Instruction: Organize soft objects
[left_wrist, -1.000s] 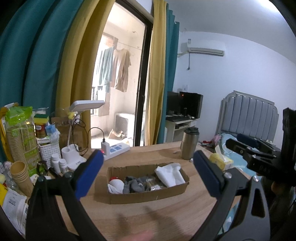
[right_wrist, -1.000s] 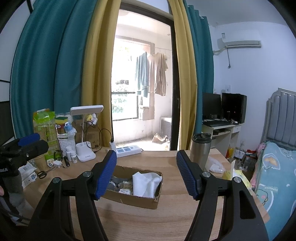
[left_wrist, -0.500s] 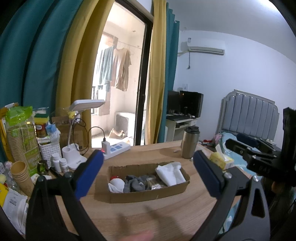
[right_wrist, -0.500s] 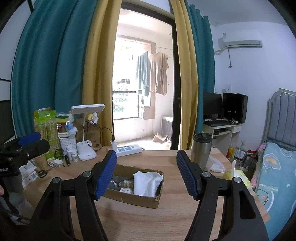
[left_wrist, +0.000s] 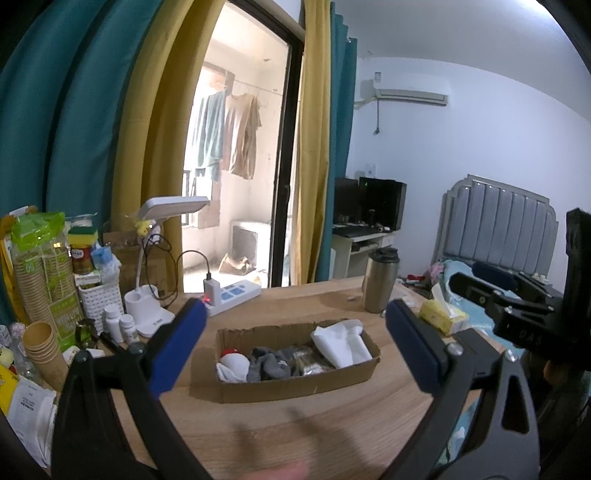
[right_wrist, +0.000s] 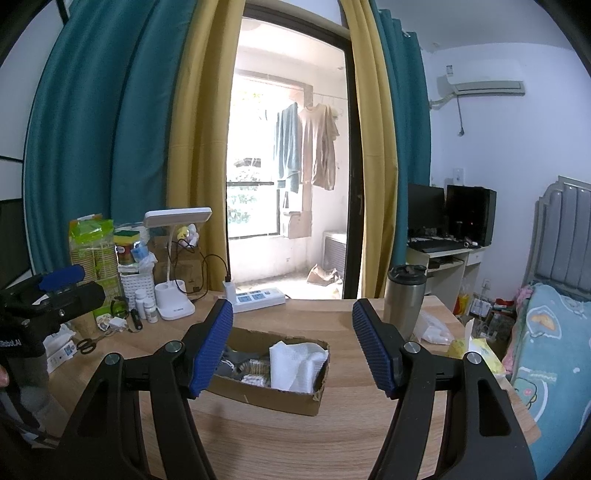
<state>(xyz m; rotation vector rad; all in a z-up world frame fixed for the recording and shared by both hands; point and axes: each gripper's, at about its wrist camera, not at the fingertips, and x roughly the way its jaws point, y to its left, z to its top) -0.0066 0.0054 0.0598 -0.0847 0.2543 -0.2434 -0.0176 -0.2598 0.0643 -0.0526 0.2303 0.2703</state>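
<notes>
A shallow cardboard box (left_wrist: 295, 386) sits on the wooden table (left_wrist: 332, 435). It holds a white cloth (left_wrist: 341, 343), grey socks (left_wrist: 267, 363) and a white and red soft item (left_wrist: 232, 363). My left gripper (left_wrist: 295, 347) is open and empty, above and short of the box. My right gripper (right_wrist: 291, 349) is open and empty, also short of the box (right_wrist: 280, 397), with the white cloth (right_wrist: 297, 365) between its fingertips. The right gripper shows at the right of the left wrist view (left_wrist: 491, 288), and the left gripper at the left of the right wrist view (right_wrist: 62, 284).
A steel tumbler (left_wrist: 380, 278) and a yellow tissue pack (left_wrist: 441, 317) stand right of the box. A desk lamp (left_wrist: 162, 273), power strip (left_wrist: 232, 293), pill bottles (left_wrist: 120, 325), paper cups (left_wrist: 40, 347) and a white basket (left_wrist: 99, 302) crowd the left. A bed (right_wrist: 550, 332) is at right.
Both views have shifted very slightly; the box sits a little lower and nearer in frame. Both grippers stay open and empty.
</notes>
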